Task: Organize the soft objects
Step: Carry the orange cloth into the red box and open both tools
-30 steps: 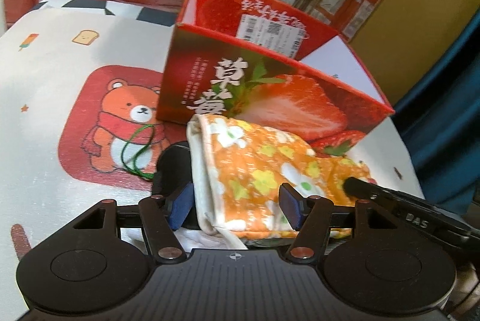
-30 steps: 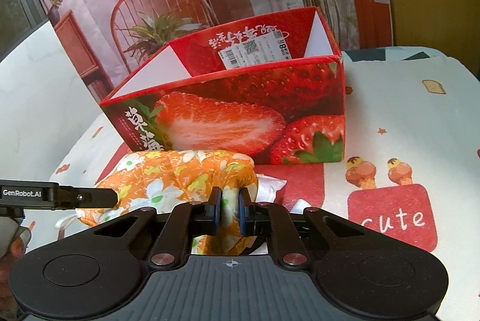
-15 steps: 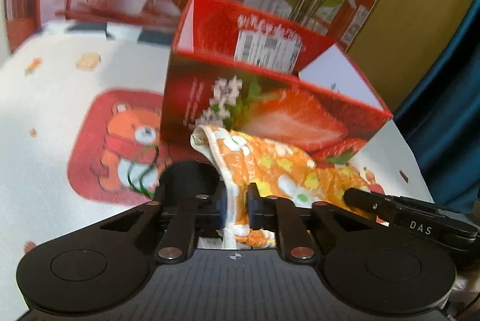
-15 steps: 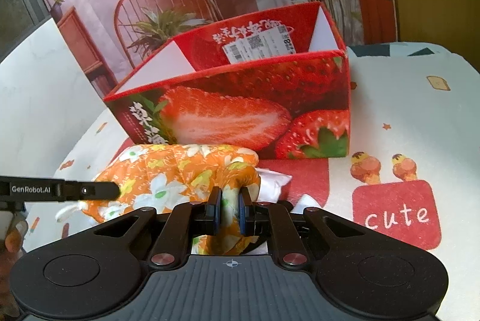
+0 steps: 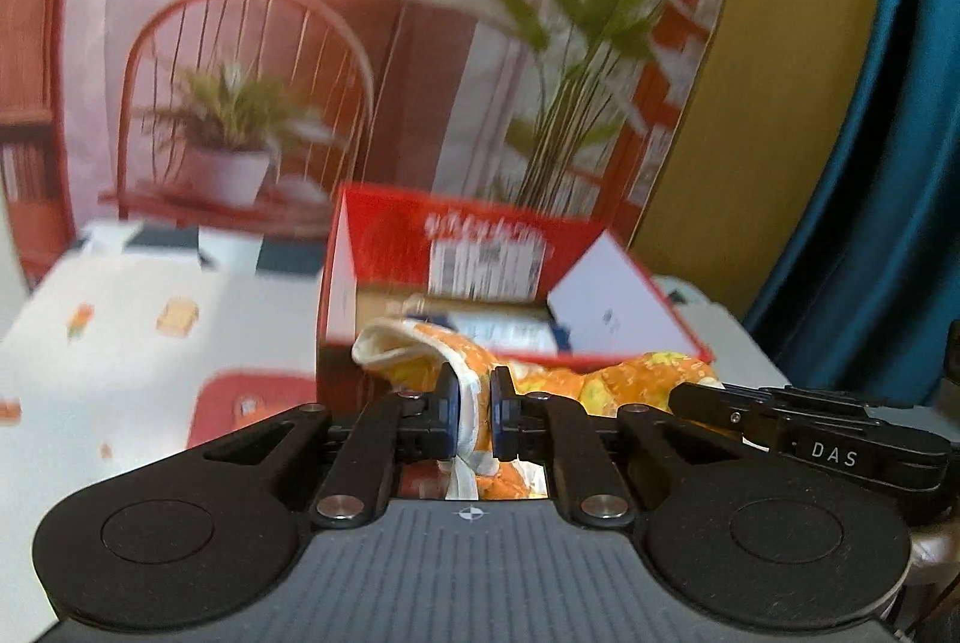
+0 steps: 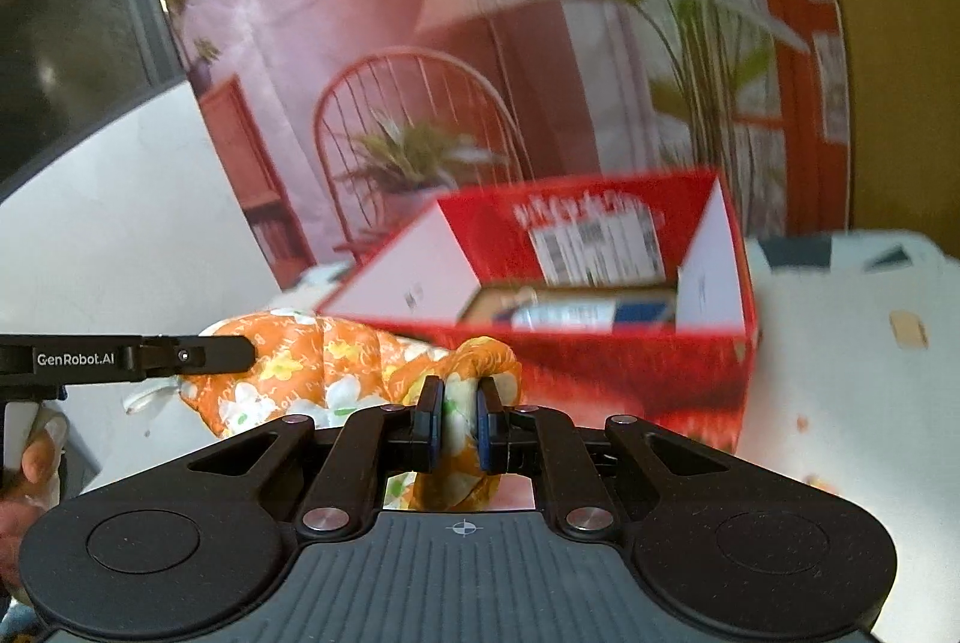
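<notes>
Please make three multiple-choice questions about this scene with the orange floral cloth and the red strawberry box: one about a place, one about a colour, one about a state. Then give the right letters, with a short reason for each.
1. Where is the orange floral cloth?
A. deep inside the box
B. in front of the red strawberry box, on the camera side
C. behind the box

2. What colour are the inner side flaps of the box?
A. white
B. green
C. black

3. What is the state of the left gripper and the right gripper?
A. both open
B. only one holds the cloth
C. both shut on the cloth

Answers:
1 B: in both views the cloth covers part of the box's near wall.
2 A: the flaps on both sides show white.
3 C: the fabric is pinched between each pair of pads; the left jaws have just been closing on it.
</notes>
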Tool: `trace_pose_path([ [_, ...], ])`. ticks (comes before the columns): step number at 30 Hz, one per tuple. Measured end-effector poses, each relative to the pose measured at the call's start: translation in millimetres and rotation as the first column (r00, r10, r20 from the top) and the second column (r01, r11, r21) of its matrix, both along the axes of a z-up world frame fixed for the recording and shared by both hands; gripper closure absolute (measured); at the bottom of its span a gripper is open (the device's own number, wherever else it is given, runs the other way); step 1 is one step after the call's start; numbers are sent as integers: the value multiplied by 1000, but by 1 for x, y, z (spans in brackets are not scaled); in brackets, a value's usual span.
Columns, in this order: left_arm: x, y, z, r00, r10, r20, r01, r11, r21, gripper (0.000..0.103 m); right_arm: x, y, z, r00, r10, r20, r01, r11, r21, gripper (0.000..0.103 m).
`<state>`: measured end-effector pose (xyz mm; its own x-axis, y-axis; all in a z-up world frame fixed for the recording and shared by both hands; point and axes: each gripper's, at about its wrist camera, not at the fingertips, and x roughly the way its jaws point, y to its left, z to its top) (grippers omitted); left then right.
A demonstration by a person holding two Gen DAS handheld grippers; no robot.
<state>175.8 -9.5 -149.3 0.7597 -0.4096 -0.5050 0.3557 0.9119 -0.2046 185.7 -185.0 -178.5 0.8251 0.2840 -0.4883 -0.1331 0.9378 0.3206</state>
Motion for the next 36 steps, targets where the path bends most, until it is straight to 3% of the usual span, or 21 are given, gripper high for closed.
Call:
trace_pose_path([
  [4,6,-10,16,998,-11,64,9,1000,30,92,8,-2,20,999,15,51,-14,1000,-18,93],
  [13,35,-22,36,991,2,131,-6,999,32,92,34,-7,51,991,13,135,-2,997,-80,93],
  [22,84,-36,36,989,35,145,-37,999,10,92,80,-14,62,984,-11,176,39,987,-155,93],
  [29,127,-48,18,993,68,100,-71,997,30,92,130,-22,49,986,-30,166,66,974,-216,93],
  [36,164,-58,-24,997,31,-77,-21,992,124,92,166,-28,10,998,-52,44,61,969,-237,93],
])
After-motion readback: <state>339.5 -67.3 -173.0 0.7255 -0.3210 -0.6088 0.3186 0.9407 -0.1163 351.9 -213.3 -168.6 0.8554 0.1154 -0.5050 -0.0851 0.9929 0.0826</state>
